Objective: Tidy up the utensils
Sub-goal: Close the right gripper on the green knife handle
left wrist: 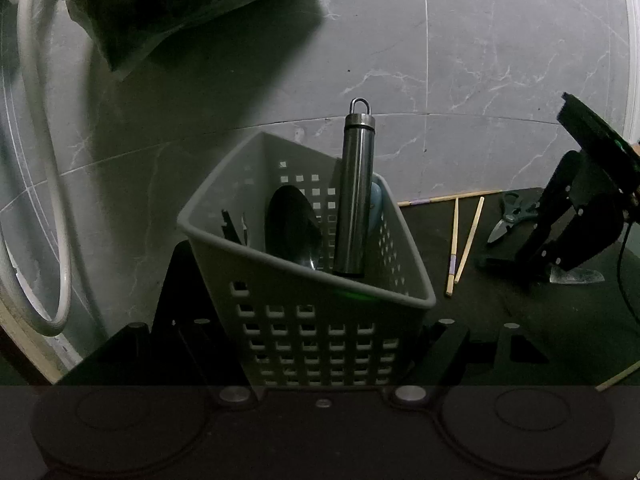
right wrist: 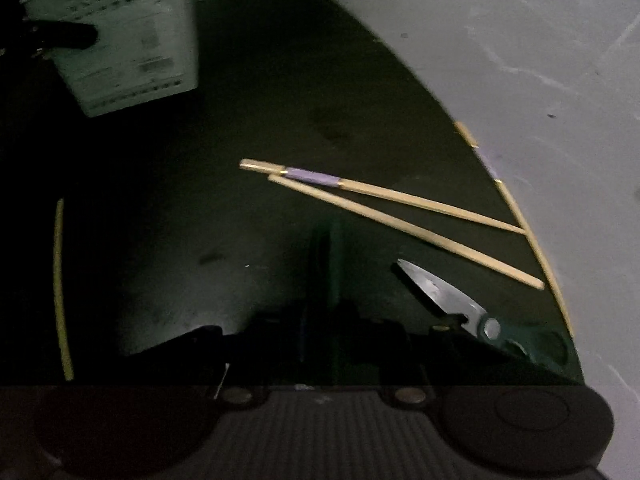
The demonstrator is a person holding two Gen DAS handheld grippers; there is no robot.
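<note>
In the left wrist view, a pale hose [left wrist: 44,200] loops down the left edge, with a dark plastic bag [left wrist: 160,8] in the upper left. The grey slotted basket [left wrist: 332,336] fills the lower centre, clamped between the fingers of the left tongs [left wrist: 312,304], which press on its two sides. Inside it, from left to right, stand a dark utensil, a ladle [left wrist: 292,228] and a steel tube [left wrist: 354,196] with a loop on top.

To the right of the basket, two chopsticks [left wrist: 460,240] lie near each other on a dark mat [left wrist: 520,320], and a third lies along the mat's far edge. Scissors [left wrist: 508,220] lie further right. At the far right, the right tongs [left wrist: 556,264] point down over a knife [left wrist: 576,277], whose blade shows beside one finger.

The right wrist view is too dark to tell whether these tongs grip the knife. The grey tabletop [right wrist: 540,80] fills that view's right side.
</note>
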